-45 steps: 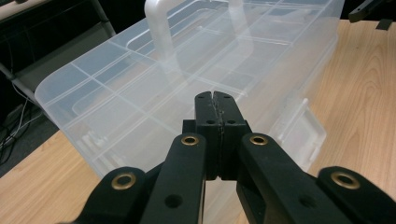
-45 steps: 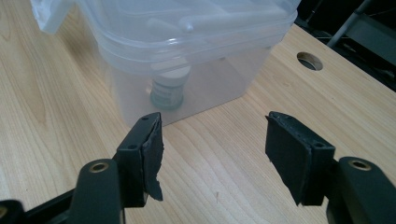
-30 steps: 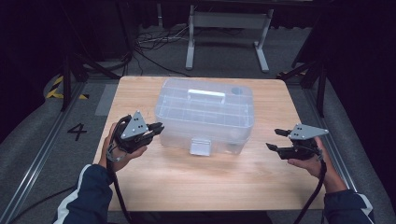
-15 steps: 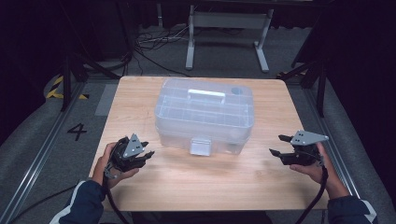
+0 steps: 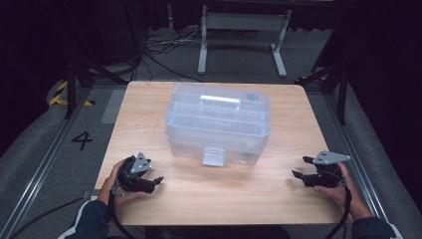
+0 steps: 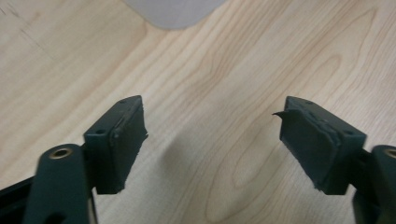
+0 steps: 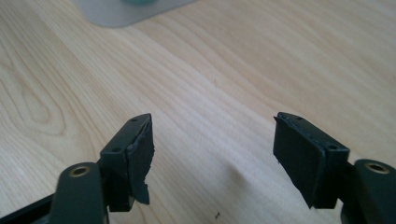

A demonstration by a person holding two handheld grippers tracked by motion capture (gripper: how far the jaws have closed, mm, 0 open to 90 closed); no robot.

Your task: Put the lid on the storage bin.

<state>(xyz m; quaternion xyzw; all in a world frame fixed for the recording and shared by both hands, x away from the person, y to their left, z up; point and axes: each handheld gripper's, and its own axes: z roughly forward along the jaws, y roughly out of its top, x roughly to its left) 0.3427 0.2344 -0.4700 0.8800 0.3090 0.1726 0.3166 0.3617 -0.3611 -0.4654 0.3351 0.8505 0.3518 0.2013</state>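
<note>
A clear plastic storage box (image 5: 218, 124) with a white handle (image 5: 220, 100) and a front latch (image 5: 214, 156) stands closed in the middle of the wooden table (image 5: 278, 189). My left gripper (image 5: 155, 183) rests low at the table's near left, apart from the box. Its jaws have just been opening and stand wide, with only bare wood between the pads (image 6: 121, 140). My right gripper (image 5: 300, 168) sits low at the near right, also away from the box. Its jaws have opened a little further, and nothing lies between its pads (image 7: 140, 149).
A corner of the box (image 6: 173, 11) shows at the top of the left gripper view, and a box corner (image 7: 126, 9) with something green inside tops the right gripper view. A metal stand (image 5: 241, 30) and cables lie on the floor beyond the table.
Both hands have come down and back toward the near edge of the table, away from the box sides. The left gripper dropped farther than the right.
</note>
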